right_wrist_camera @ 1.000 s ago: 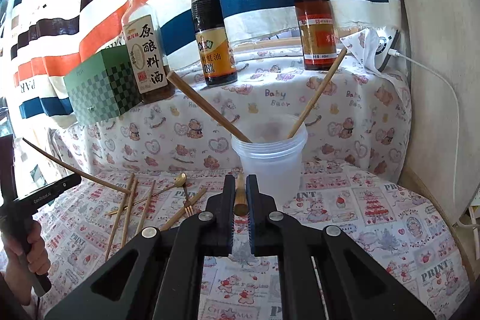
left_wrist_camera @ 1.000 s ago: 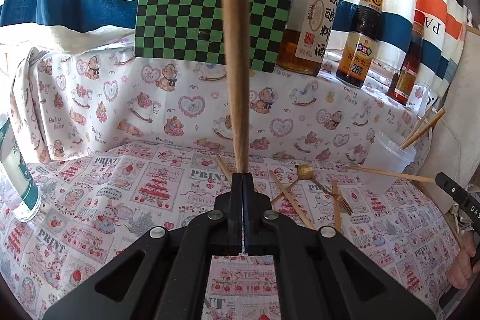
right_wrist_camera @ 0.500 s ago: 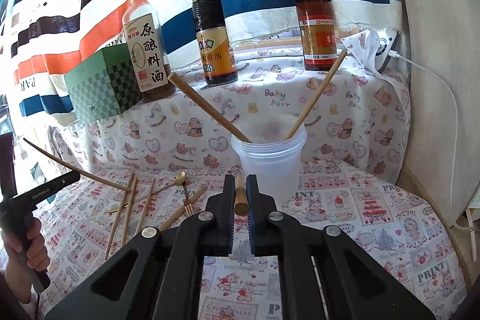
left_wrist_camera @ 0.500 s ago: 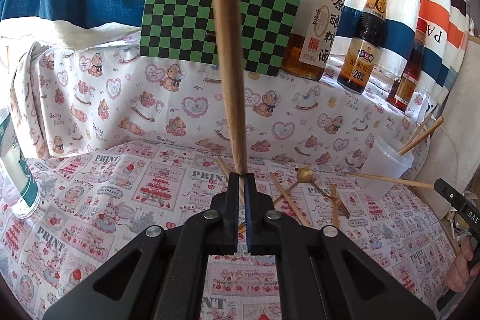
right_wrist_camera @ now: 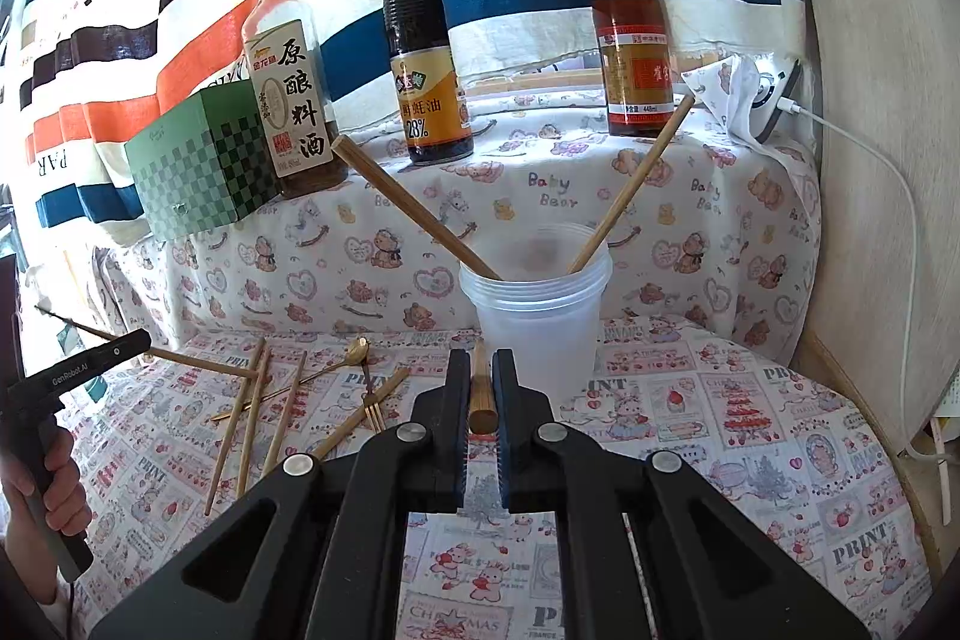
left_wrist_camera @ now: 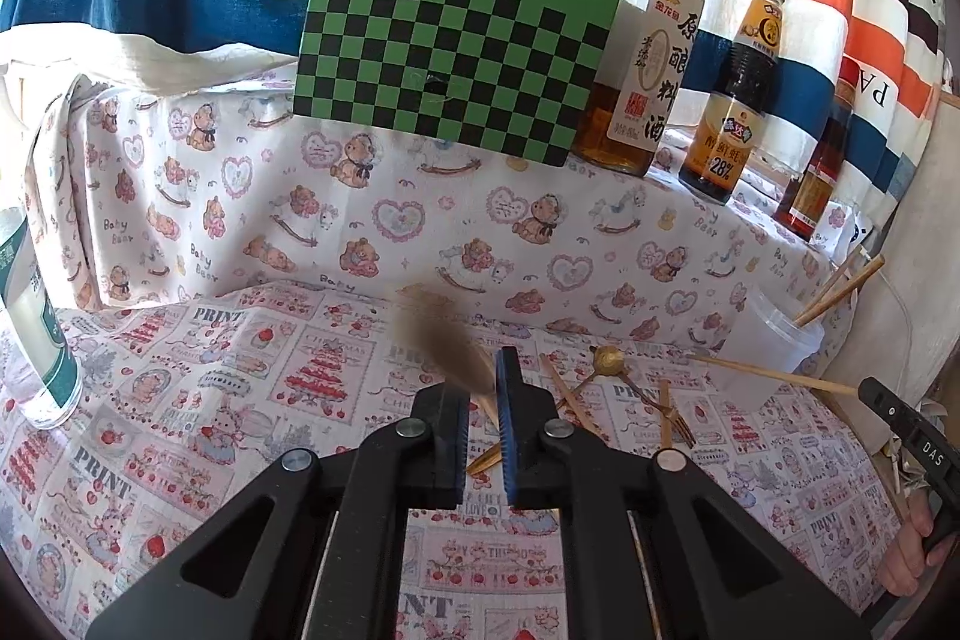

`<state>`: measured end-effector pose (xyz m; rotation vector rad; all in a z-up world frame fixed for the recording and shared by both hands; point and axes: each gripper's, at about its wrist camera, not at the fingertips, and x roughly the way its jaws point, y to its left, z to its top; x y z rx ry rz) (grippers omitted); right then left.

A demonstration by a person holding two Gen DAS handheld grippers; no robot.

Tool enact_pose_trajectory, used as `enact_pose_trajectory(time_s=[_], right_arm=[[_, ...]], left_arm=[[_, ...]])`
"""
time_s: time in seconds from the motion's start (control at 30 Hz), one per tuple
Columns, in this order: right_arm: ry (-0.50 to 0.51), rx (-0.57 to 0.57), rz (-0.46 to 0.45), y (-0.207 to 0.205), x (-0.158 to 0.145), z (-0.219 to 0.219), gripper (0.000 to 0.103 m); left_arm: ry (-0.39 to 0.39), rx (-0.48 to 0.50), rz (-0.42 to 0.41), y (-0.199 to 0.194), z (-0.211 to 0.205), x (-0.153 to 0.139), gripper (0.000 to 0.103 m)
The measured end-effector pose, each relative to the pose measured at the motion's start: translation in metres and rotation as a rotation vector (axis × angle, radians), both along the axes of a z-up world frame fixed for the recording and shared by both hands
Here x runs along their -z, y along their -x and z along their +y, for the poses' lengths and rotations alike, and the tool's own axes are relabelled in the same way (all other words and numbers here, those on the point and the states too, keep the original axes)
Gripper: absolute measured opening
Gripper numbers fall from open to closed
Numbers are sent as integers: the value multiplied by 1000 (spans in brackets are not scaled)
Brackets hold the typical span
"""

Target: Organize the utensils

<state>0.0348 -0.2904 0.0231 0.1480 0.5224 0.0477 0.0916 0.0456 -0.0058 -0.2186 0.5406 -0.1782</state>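
Chopstick [left_wrist_camera: 444, 352] blurred, tipping between opening left gripper [left_wrist_camera: 482, 388] jaws, pads no longer pressing. Right gripper [right_wrist_camera: 480, 388] clamps second chopstick [right_wrist_camera: 481, 391] just before plastic cup [right_wrist_camera: 540, 322]. Advice: lift stick above rim, drop in tip-first, avoid leaning sticks.

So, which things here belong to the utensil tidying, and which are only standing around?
Job:
- plastic cup with two chopsticks
- chopstick in right gripper
- blurred stick at the opening left gripper
- loose chopsticks, gold spoon, fork

Lying about:
- three sauce bottles
- green checked box
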Motion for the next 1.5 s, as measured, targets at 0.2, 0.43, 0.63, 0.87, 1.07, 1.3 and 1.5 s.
enact_pose_trajectory(time_s=[0.2,0.43,0.63,0.87,1.07,1.3,1.5], right_arm=[[0,1,0,0,0,0,8],[-18,-13,-29,7,-8,-2,8],[-51,-61,-83,22,-27,-2,8],[-64,-88,-117,32,-37,1,8],[-70,-95,-97,28,-34,0,8],[-68,-103,-103,30,-34,4,8],[-84,-90,-166,41,-43,-1,8]], left_arm=[[1,-2,2,-1,1,1,0],[23,-1,-54,10,4,-10,0],[21,33,-169,33,-2,-34,0],[-54,32,-197,43,-14,-44,0],[-174,-23,-14,13,-14,-22,25],[-157,-118,125,-11,17,1,47],[-61,-33,170,-16,21,10,47]])
